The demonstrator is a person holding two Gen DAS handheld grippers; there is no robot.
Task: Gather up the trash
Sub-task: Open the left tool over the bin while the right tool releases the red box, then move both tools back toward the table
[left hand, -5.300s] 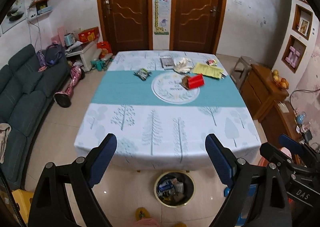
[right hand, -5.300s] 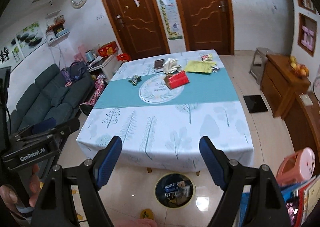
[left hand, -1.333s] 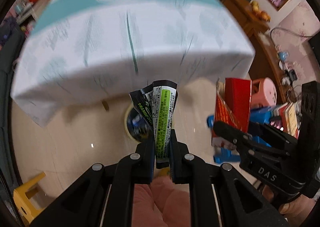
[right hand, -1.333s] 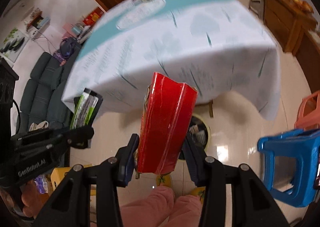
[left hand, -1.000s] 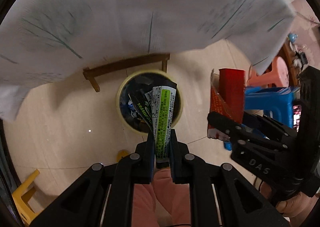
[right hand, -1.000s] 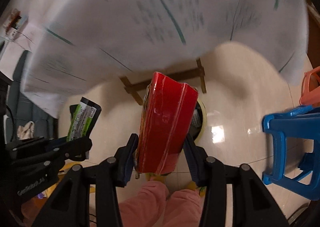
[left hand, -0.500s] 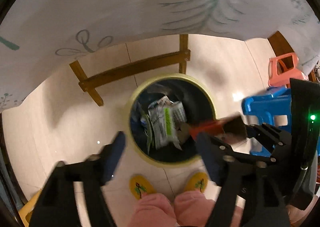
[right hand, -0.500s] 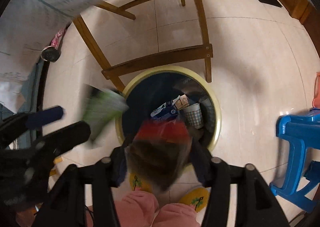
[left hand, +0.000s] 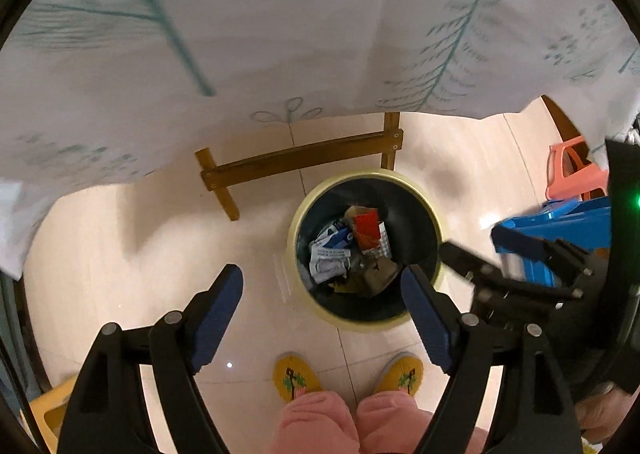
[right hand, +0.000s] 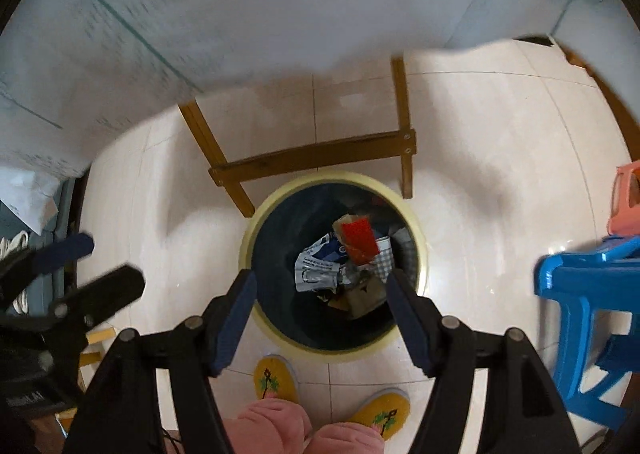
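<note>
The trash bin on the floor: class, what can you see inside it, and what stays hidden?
Inside the trash bin lie a red carton, a white-and-blue wrapper, a checked paper cup and brown cardboard scraps. Whatever lies beneath this top layer is covered, and the bin's bottom cannot be seen.

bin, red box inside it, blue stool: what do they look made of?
Bin: probably plastic; smooth pale-yellow rim, dark lining that may be a bag.
Red box: likely glossy printed cardboard; flat red face, brown raw edge showing.
Blue stool: moulded plastic, by its uniform colour and soft sheen.
</note>
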